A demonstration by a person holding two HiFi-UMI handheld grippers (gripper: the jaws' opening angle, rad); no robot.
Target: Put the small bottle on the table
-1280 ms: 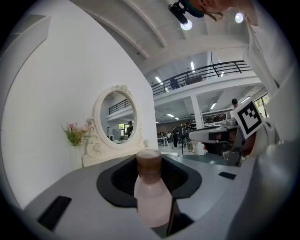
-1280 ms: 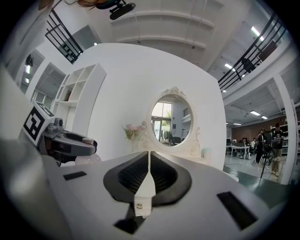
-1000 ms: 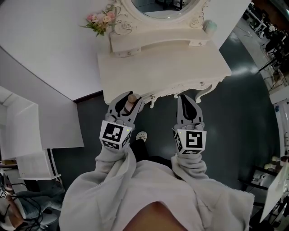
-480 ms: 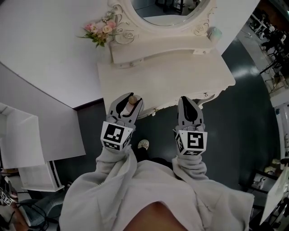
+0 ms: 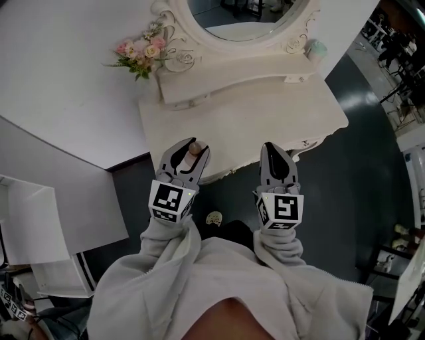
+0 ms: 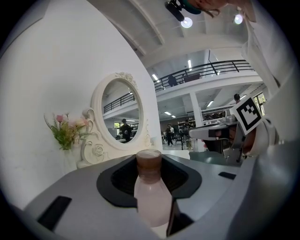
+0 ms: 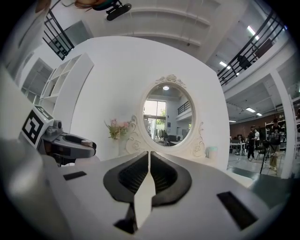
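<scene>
The small bottle [image 5: 193, 151], pale pink with a brown cap, stands upright between the jaws of my left gripper [image 5: 188, 157]. In the left gripper view the bottle [image 6: 152, 194] fills the gap and both pads press on it. It hangs just past the front edge of the white dressing table [image 5: 265, 113], above the table's left part. My right gripper [image 5: 276, 157] is level with it to the right, its tip also over the table's front edge. The right gripper [image 7: 149, 159] is shut with nothing in it.
An oval mirror [image 5: 239, 13] in a carved frame rises at the table's back above a raised shelf [image 5: 226, 76]. A pink flower bunch [image 5: 139, 53] stands at the back left, a pale green jar [image 5: 317, 48] at the back right. White shelving [image 5: 33, 219] stands at my left.
Both grippers have moved forward toward the dressing table; their tips now reach over its front edge. The bottle stays gripped in the left one.
</scene>
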